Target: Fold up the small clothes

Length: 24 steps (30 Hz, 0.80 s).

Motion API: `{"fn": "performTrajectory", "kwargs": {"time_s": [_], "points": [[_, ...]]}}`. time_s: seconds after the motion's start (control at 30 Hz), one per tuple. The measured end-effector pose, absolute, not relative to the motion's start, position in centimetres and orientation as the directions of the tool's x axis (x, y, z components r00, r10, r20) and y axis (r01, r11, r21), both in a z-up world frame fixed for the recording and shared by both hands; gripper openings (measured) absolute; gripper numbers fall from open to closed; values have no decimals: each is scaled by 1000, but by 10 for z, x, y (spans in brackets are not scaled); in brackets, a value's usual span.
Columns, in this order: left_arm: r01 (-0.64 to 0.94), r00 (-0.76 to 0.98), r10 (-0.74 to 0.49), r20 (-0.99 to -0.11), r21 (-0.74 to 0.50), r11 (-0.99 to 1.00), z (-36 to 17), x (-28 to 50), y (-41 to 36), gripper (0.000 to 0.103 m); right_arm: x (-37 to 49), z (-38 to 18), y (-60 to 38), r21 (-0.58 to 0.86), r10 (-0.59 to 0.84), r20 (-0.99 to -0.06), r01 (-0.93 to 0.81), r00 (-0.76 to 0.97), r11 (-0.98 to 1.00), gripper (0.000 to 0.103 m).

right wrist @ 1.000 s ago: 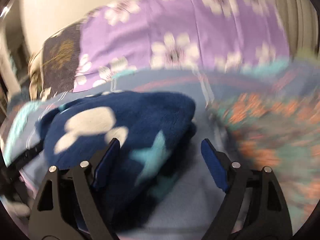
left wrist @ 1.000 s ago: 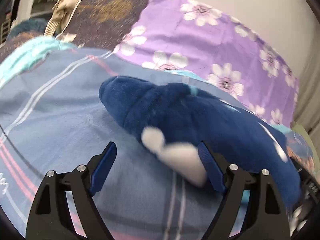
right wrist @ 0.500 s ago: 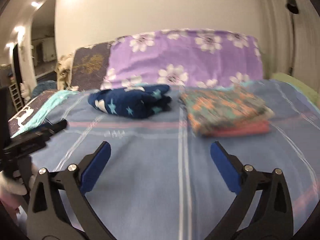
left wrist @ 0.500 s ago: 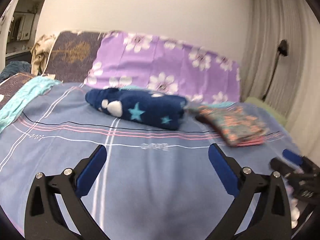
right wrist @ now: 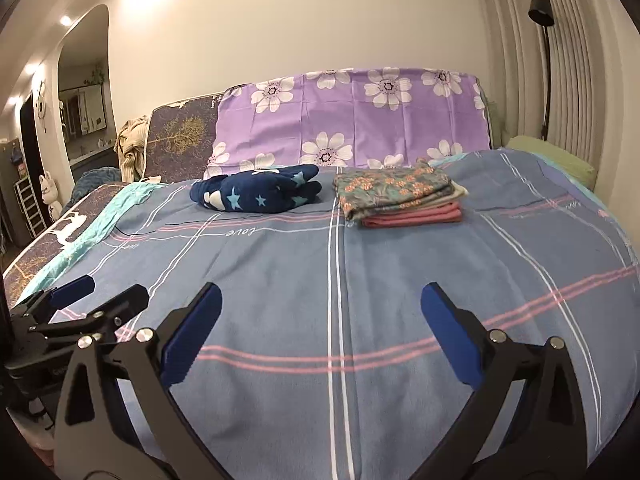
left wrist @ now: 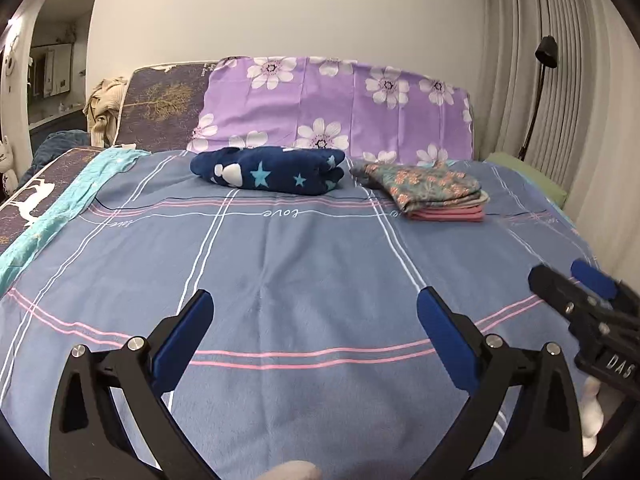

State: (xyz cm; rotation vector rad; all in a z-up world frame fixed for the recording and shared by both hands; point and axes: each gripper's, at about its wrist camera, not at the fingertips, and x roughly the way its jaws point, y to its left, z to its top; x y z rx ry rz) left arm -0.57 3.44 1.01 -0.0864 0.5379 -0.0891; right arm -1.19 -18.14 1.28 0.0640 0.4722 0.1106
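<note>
A folded navy fleece garment with stars lies at the far side of the bed. To its right sits a stack of folded clothes, floral on top and pink below. My left gripper is open and empty, held above the near part of the blue plaid bedspread, far from the clothes. My right gripper is open and empty beside it. Each gripper shows at the edge of the other's view: the right one and the left one.
A purple flowered cover and a dark patterned cushion stand against the wall behind the clothes. A teal cloth lies along the bed's left edge. A green pillow, a floor lamp and curtains are at the right.
Both grippers have pulled back from right beside the navy garment to the near side of the bed. The garment now lies folded and free; both jaws stayed open.
</note>
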Motion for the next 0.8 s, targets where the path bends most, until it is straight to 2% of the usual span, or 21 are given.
{"fn": "performTrajectory", "kwargs": {"time_s": [0.27, 0.8], "points": [[47, 864, -105, -492, -129, 990, 13, -20, 28, 102, -29, 8, -194, 83, 100, -452, -70, 886, 994, 101], [73, 876, -86, -475, -45, 996, 10, -28, 11, 102, -28, -1, -196, 81, 114, -474, -86, 873, 993, 101]]}}
